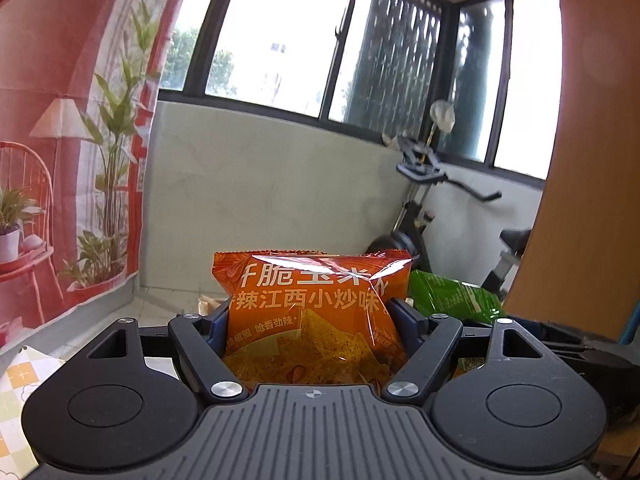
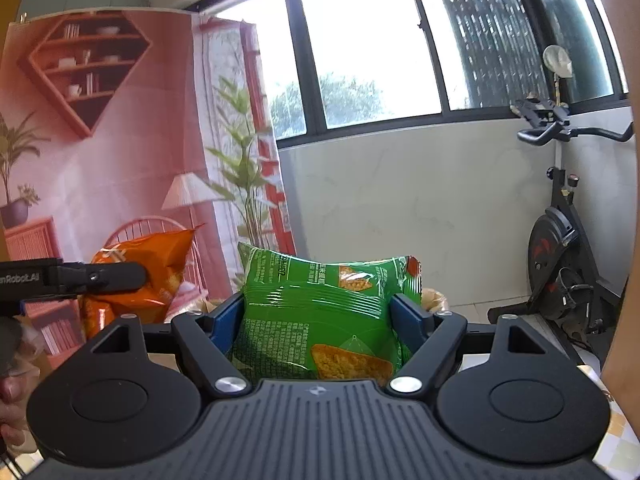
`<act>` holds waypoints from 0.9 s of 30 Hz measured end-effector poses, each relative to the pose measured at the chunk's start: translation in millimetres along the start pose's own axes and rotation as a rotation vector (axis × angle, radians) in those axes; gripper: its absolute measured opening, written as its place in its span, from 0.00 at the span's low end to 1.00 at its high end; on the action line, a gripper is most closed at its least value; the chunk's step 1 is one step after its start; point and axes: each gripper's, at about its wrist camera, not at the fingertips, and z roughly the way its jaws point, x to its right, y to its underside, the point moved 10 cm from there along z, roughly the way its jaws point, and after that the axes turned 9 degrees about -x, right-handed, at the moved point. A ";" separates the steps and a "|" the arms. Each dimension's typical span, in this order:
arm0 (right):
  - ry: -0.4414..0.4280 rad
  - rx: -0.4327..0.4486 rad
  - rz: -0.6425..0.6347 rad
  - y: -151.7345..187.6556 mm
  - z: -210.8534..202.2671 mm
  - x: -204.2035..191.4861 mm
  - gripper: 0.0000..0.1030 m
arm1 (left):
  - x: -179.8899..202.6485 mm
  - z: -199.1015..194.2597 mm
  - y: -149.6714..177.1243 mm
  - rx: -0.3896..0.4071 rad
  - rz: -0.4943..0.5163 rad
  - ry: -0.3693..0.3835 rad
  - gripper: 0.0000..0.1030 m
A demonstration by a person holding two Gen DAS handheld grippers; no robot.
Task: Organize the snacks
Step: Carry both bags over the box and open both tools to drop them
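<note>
Between your left gripper's (image 1: 316, 320) blue fingers (image 1: 218, 326) sits the orange snack bag (image 1: 312, 316), clamped upright and raised off the table. Your right gripper (image 2: 320, 320) is closed on the green snack bag (image 2: 324, 312) in the same way. Both bags hang side by side in front of the window (image 2: 368, 48), near the exercise bike (image 2: 560, 248).

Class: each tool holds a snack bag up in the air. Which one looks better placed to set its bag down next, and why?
Neither clearly. The left tool grips the orange bag; the right tool grips the green bag. Both are raised level, side by side, and no drop-off spot is visible.
</note>
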 end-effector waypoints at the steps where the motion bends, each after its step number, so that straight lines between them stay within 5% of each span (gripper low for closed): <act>1: 0.001 -0.006 -0.007 1.4 4.0 -0.2 0.77 | 1.2 3.1 2.0 -0.010 0.009 -0.002 0.78; 9: 0.043 -0.093 -0.048 15.3 30.0 -1.1 0.83 | -2.7 17.6 3.6 -0.059 0.027 -0.006 0.89; 27: 0.097 -0.145 -0.025 32.1 4.6 0.1 0.88 | -14.2 -28.9 2.0 -0.064 -0.009 -0.040 0.89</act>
